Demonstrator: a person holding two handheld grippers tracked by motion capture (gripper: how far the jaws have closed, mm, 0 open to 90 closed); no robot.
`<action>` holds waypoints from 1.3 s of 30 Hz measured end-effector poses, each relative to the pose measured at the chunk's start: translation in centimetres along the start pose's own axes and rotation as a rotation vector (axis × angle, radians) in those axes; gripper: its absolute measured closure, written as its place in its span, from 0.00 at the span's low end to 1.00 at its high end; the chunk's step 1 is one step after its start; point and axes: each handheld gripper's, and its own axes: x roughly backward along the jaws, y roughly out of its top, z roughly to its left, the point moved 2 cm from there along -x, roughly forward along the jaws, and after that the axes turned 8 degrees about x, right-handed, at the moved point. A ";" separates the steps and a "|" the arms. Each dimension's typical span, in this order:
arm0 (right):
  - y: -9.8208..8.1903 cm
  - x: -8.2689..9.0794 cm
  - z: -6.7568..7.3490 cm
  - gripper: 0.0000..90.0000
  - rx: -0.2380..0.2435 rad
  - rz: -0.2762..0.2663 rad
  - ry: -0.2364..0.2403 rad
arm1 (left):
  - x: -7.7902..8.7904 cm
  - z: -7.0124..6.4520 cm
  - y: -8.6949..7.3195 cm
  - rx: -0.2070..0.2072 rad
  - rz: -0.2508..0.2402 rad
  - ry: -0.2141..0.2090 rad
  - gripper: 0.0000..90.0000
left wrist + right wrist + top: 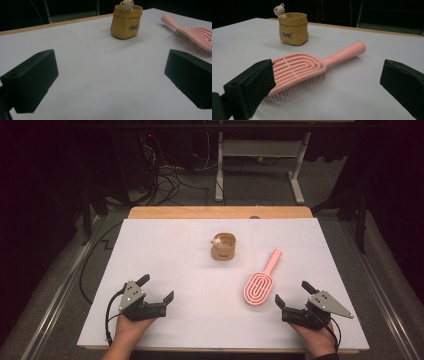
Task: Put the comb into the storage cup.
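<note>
Looks like a lab: dark room, loose cables point(170, 182) on grey floor beyond table's point(150, 245) far edge, metal desk frame point(260, 160) behind.

Hairbrush point(260, 285) right of pot point(223, 247), on table point(165, 255)

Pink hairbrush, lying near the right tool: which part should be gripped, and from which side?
Probably the handle of the pink hairbrush: it is slim and rounded, points away toward the far edge of the table, and lies free of the yellow pot. The head is wide and rests bristles down. The open right tool is nearest; it would best come from above, jaws set across the handle.
</note>
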 end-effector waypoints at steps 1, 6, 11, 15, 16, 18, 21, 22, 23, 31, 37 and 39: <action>0.0 0.0 0.0 0.00 0.001 -0.001 -0.001 | 0.0 0.0 0.0 0.001 0.003 0.001 0.00; 0.1 0.1 0.2 0.00 -0.001 -0.001 -0.002 | 0.3 0.0 0.0 0.008 -0.003 -0.003 0.00; 0.1 0.0 0.4 0.00 0.006 0.001 -0.001 | 0.3 0.2 0.0 0.018 -0.003 -0.003 0.00; 0.1 -0.1 0.4 0.00 -0.003 0.006 0.003 | 0.3 0.2 0.1 0.026 -0.010 -0.007 0.00; 0.1 -0.1 0.3 0.00 -0.007 0.005 0.003 | 0.3 0.2 0.1 0.026 -0.011 -0.007 0.00; 0.1 0.0 0.3 0.00 -0.004 0.003 -0.002 | 0.3 0.1 0.1 0.022 -0.014 -0.007 0.00; 0.1 0.0 0.2 0.00 -0.002 0.002 -0.005 | 0.3 0.2 0.1 0.022 -0.014 -0.005 0.00; 0.2 0.0 0.2 0.00 -0.003 0.002 -0.006 | 0.3 0.2 0.1 0.021 -0.016 -0.004 0.00; 0.2 0.1 0.2 0.00 -0.003 0.002 -0.007 | 0.4 0.2 0.1 0.020 -0.018 -0.003 0.00; 0.3 0.3 0.1 0.08 -0.006 0.002 -0.010 | 0.3 0.2 0.1 0.019 -0.018 -0.002 0.00; 0.3 0.4 0.0 0.17 -0.008 0.010 -0.005 | 0.4 0.2 0.2 0.018 -0.024 -0.002 0.00; 0.3 0.4 0.1 0.19 -0.005 0.012 -0.003 | 0.4 0.2 0.2 0.018 -0.024 -0.002 0.00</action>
